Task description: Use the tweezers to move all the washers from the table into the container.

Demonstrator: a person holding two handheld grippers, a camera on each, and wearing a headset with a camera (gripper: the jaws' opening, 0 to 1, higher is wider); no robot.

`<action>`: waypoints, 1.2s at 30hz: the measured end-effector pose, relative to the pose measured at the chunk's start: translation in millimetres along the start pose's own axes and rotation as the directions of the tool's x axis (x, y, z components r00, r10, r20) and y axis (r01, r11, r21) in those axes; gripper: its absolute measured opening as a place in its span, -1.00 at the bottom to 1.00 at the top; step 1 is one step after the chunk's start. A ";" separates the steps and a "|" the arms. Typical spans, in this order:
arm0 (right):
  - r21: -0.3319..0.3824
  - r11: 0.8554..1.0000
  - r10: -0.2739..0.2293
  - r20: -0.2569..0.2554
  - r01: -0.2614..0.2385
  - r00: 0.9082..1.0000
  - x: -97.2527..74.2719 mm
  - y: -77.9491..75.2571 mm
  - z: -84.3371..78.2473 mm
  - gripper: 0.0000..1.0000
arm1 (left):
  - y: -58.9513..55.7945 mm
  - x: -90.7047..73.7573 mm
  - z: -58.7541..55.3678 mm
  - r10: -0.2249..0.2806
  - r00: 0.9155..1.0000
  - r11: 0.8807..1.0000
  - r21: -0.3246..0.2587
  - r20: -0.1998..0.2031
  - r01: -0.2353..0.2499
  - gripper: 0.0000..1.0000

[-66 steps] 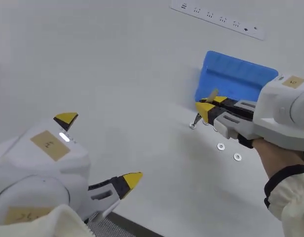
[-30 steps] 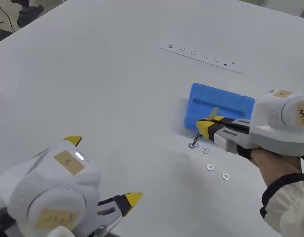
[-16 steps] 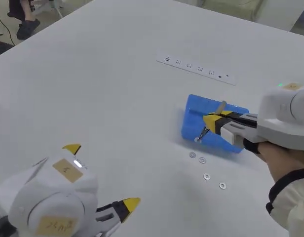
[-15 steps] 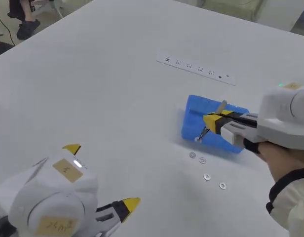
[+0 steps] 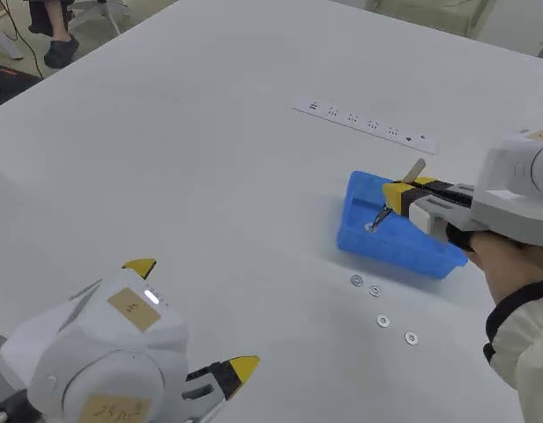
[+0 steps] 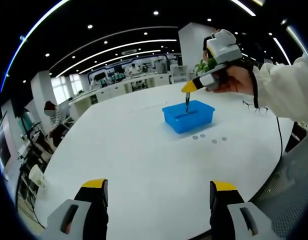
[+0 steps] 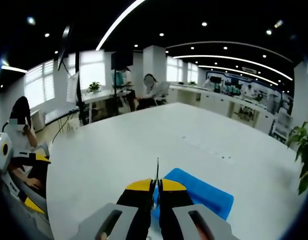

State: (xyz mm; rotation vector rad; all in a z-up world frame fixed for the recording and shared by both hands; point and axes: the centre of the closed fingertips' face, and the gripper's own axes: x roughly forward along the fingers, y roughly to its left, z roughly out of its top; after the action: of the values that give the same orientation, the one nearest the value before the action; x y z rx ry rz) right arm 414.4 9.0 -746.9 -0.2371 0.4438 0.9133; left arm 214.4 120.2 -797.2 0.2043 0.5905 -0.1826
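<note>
White table (image 5: 210,176) bears a container (image 5: 404,251); right hand-held gripper (image 5: 390,196) pinches tweezers (image 5: 378,218), tips indistinct, left hand-held gripper (image 6: 158,185) spread.

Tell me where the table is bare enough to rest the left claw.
Bare: the wide white tabletop between the left claw, the white power strip and the blue plastic container. Crowded: the four small metal washers beside that container's near wall.

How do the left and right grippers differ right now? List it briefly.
The left gripper stands wide open, empty; the right gripper is shut on the tweezers. The left gripper hangs over bare table; the right gripper over the blue container. Both have yellow jaw tips.
</note>
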 end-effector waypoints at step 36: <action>0.034 0.996 -0.082 -0.029 0.083 0.996 54.1 -21.2 -37.9 -0.99 | -1.4 2.1 -6.3 -0.007 0.999 1.000 -0.014 -0.037 0.006 0.72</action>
State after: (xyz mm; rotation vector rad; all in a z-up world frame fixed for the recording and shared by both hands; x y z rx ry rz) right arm 450.0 20.3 -805.4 -0.2340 0.4716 0.8215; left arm 212.4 120.2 -803.7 0.1928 0.6290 -0.1813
